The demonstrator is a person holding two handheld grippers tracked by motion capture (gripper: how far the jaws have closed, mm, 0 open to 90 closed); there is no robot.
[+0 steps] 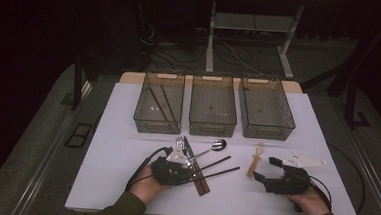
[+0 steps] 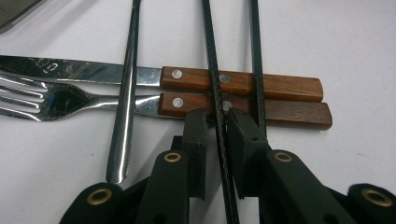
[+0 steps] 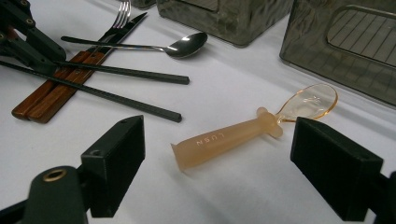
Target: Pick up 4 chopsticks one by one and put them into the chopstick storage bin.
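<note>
The left gripper [image 2: 217,126] has its fingers nearly closed around one black chopstick [image 2: 212,70], lying across the knife and fork handles. The right gripper [image 3: 217,168] rests low on the counter [image 1: 128,113], fingers spread wide either side of the amber plastic spoon [image 3: 233,137], not touching it.

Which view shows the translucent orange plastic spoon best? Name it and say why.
The right gripper view: the translucent orange plastic spoon lies close and whole, lettering visible. In the high view it is small and faint.

Readable txt: "LUSN" embossed on amber plastic spoon [image 3: 233,140] handle, seen upside down.
</note>
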